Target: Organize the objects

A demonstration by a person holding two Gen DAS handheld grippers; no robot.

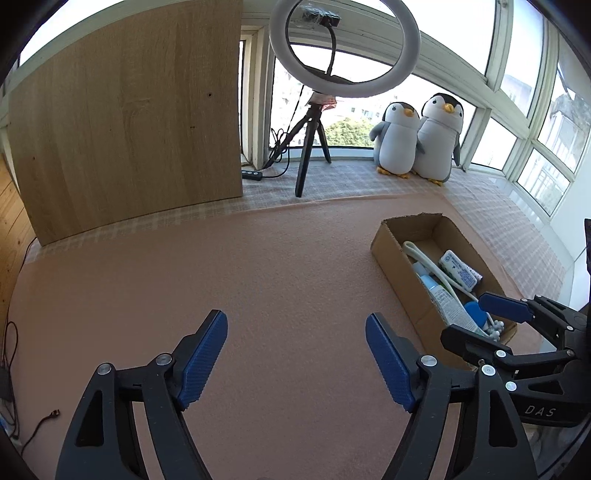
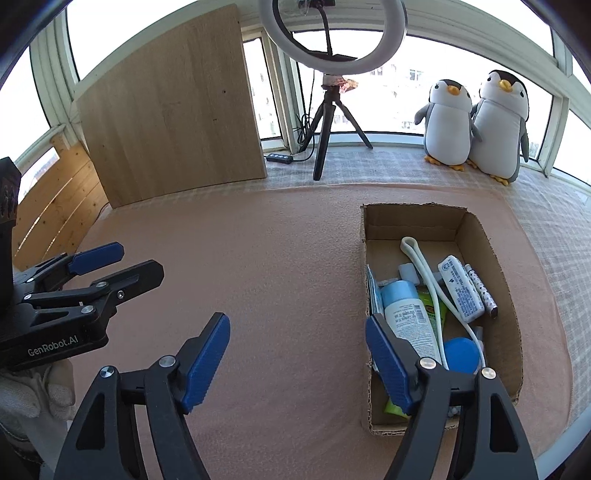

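Ring light (image 2: 332, 33) top cropped; tube (image 2: 410, 325) print unreadable; box (image 2: 495, 258) bottom items buried.

Penguin plushies (image 1: 417, 138), ring light (image 1: 345, 46), wooden board (image 1: 129, 122)

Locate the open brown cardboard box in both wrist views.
Left wrist: open brown cardboard box sits right of centre, its near end hidden behind the right hand-held gripper.
Right wrist: box sits lower right.
Shared landmark: two grey-and-white plush penguins behind it.

Two plush penguins (image 2: 476, 125), one cardboard box (image 2: 509, 291)
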